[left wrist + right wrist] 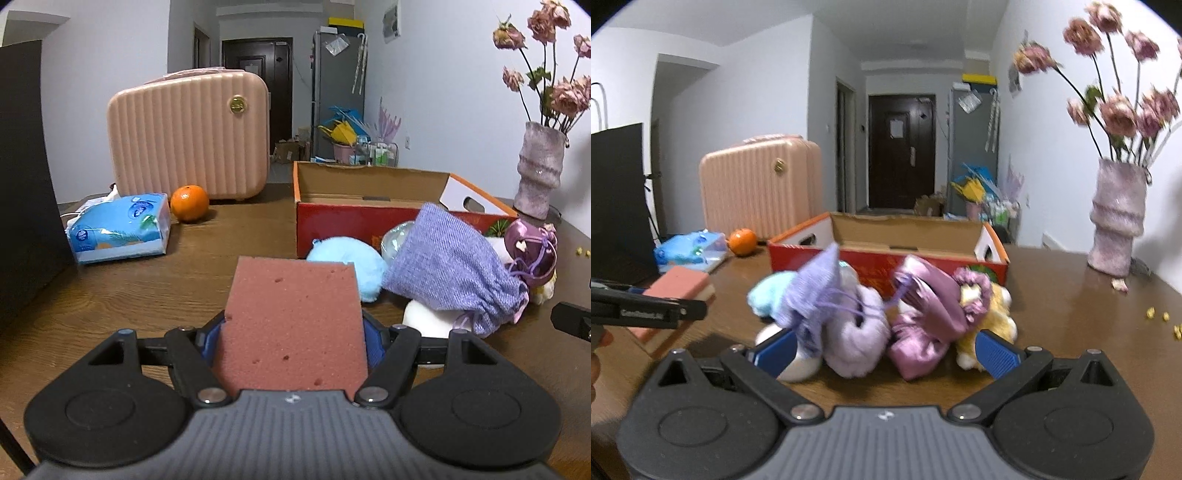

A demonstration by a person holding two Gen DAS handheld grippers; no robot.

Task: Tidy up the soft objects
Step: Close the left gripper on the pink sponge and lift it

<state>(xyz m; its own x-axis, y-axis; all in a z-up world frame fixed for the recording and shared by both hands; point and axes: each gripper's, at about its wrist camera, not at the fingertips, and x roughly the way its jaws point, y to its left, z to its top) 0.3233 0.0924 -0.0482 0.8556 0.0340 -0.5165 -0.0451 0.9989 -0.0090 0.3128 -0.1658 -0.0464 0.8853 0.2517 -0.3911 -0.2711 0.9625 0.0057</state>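
- Left gripper (293, 332) is pinching a sponge (293, 325) between its blue pads, jaws pressing on both long sides.
- Sponge is showing as a reddish-brown, porous block, pitted with small holes; in the right wrist view a paler layer is showing under it (679, 288). Its long axis is running straight ahead along the fingers, far end pointing toward the box (365, 218).
- Box is sitting ahead and right of the left gripper: red cardboard, rectangular, open on top, brown inside, with white end flaps.
- Right gripper (884, 354) is standing wide open, its ribbed blue pads (995, 354) spread on either side of a heap of soft things, gripping nothing.
- Just ahead of the right gripper a lilac woven pouch (816, 291) is lying tilted, drawstring mouth facing the gripper; a fluffy pale-purple plush (857, 343) is touching it in front.
- Right of these a shiny pink satin pouch (923, 325) is lying crumpled against a yellow plush (997, 317).
- Left of the lilac pouch a light-blue plush (766, 295) is peeking out; a smooth white rounded thing (798, 369) is lying beneath.
- This view is blurry, so finer textures are hard to tell.
- All of it is resting on a dark wood-grain table (147, 291).
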